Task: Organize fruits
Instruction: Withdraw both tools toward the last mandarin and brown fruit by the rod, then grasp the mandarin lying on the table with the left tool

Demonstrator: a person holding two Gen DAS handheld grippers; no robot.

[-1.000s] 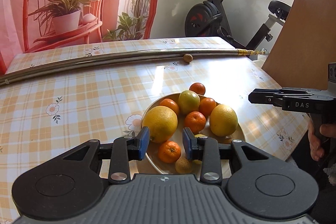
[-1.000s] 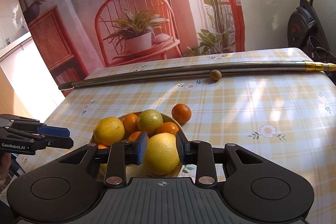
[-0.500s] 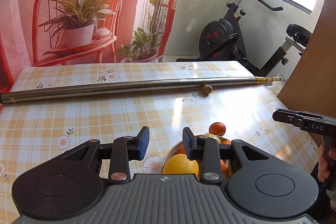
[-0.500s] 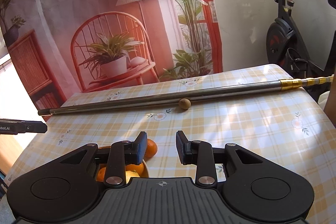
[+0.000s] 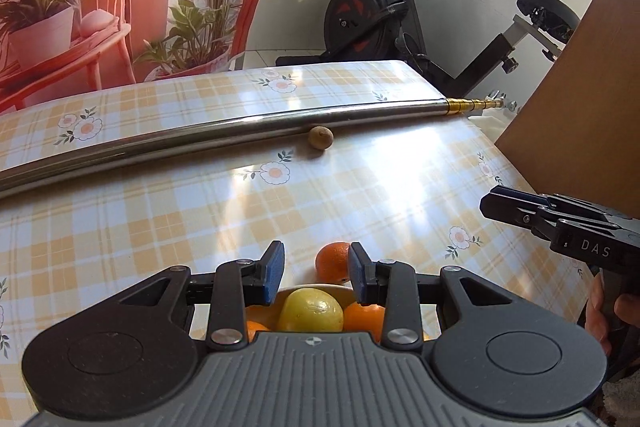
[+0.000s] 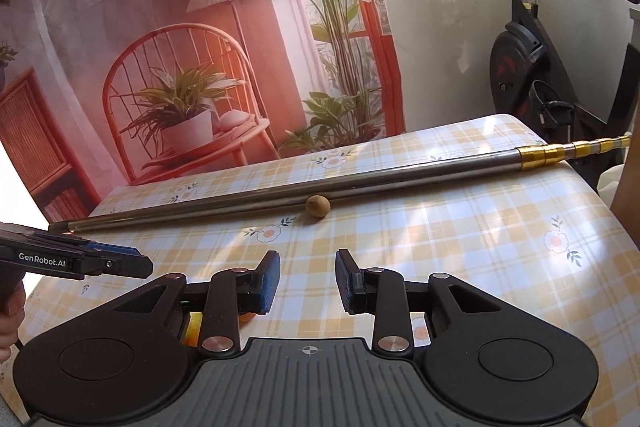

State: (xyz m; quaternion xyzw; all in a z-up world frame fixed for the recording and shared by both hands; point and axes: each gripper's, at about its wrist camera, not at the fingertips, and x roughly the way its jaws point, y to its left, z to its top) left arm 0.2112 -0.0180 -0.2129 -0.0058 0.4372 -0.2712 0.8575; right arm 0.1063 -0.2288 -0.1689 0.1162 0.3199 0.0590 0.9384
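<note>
In the left wrist view my left gripper (image 5: pixel 316 273) is open and empty above the far rim of the fruit plate (image 5: pixel 320 287). A yellow-green citrus (image 5: pixel 311 310) and oranges (image 5: pixel 362 315) show under it; one orange (image 5: pixel 333 261) lies on the table just beyond the plate. A small brown fruit (image 5: pixel 320 137) rests against a steel pole (image 5: pixel 200 139). My right gripper (image 6: pixel 307 277) is open and empty; it shows at the right in the left wrist view (image 5: pixel 532 213). In the right wrist view the brown fruit (image 6: pixel 318 205) lies ahead and the plate is mostly hidden.
The table has a yellow plaid flowered cloth (image 5: pixel 120 227). The steel pole (image 6: pixel 320 187) spans it. A brown board (image 5: pixel 580 87) stands at the right edge. An exercise bike (image 5: pixel 400 11) and a printed backdrop (image 6: pixel 180 47) lie beyond. My left gripper shows at the left (image 6: pixel 100 261).
Both grippers have risen and pulled back from the plate, so most fruit has dropped below the views. The left view has turned right. Both stay open.
</note>
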